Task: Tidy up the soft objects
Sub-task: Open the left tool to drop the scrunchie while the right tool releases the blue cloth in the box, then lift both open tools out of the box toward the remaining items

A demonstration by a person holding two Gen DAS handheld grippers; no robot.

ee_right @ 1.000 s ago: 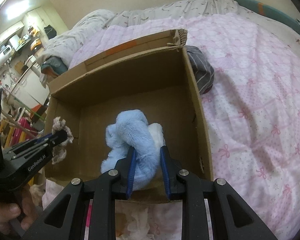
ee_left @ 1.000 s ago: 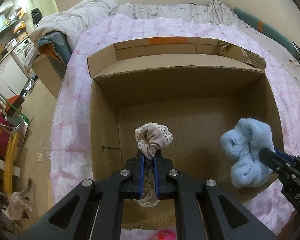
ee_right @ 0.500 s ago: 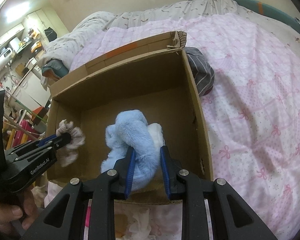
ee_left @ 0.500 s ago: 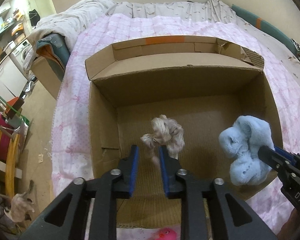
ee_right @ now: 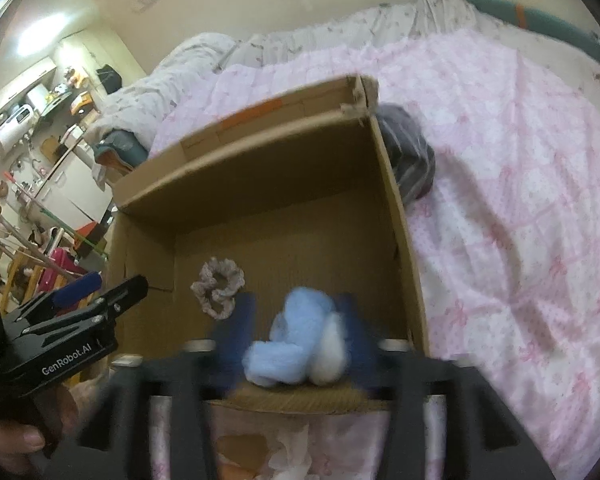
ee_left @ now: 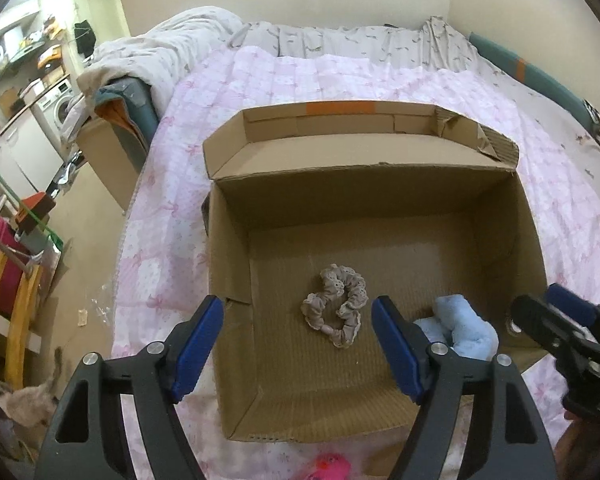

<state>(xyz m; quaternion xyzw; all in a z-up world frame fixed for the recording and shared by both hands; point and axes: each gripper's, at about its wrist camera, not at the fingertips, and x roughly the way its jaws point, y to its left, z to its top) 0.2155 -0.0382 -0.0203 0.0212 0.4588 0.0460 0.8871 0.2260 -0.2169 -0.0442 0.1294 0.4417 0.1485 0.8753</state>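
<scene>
An open cardboard box (ee_left: 228, 272) stands on a pink bed. A beige lace scrunchie (ee_left: 336, 310) lies flat on the box floor; it also shows in the right wrist view (ee_right: 220, 286). A fluffy blue and white soft toy (ee_left: 460, 330) lies at the box's front right corner, seen too in the right wrist view (ee_right: 300, 340). My left gripper (ee_left: 298, 344) is wide open and empty above the box's front edge. My right gripper (ee_right: 296, 328) is open with the toy between its blurred fingers, apart from them.
A dark striped cloth (ee_right: 410, 164) lies on the pink bedspread (ee_right: 520, 220) beside the box's right wall. A pink toy (ee_left: 332, 466) lies in front of the box. Furniture and clutter fill the floor at left (ee_left: 16, 240).
My left gripper opened and let the scrunchie drop onto the box floor. My right gripper opened and the blue toy fell into the box's front right corner.
</scene>
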